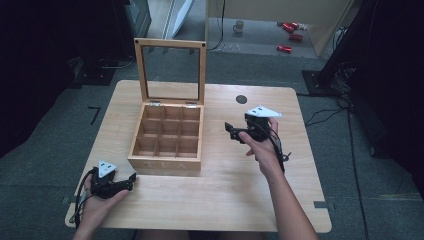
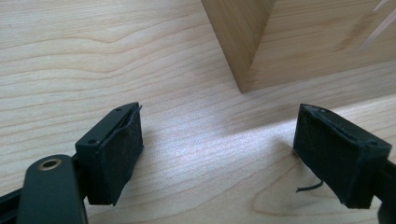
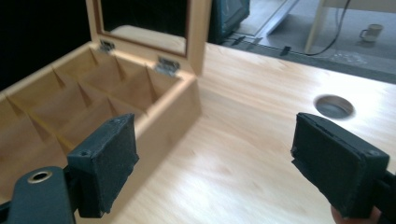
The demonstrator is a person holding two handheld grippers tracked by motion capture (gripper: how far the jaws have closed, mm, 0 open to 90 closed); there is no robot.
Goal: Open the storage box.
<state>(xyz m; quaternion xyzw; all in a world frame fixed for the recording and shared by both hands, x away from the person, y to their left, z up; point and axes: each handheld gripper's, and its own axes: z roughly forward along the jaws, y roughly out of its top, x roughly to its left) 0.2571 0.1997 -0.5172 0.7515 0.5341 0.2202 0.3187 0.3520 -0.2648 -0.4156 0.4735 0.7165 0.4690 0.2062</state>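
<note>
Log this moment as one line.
tea box: lid open, compartments empty | left hand-held gripper: open, at box front-left corner | right hand-held gripper: open, right of box | table

Black hand-held gripper (image 1: 134, 177), grey three-cornered plate, trailing cable

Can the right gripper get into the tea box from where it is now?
Probably yes. The lid stands open, the box compartments look empty, and the right gripper is open beside it with bare table between.
</note>
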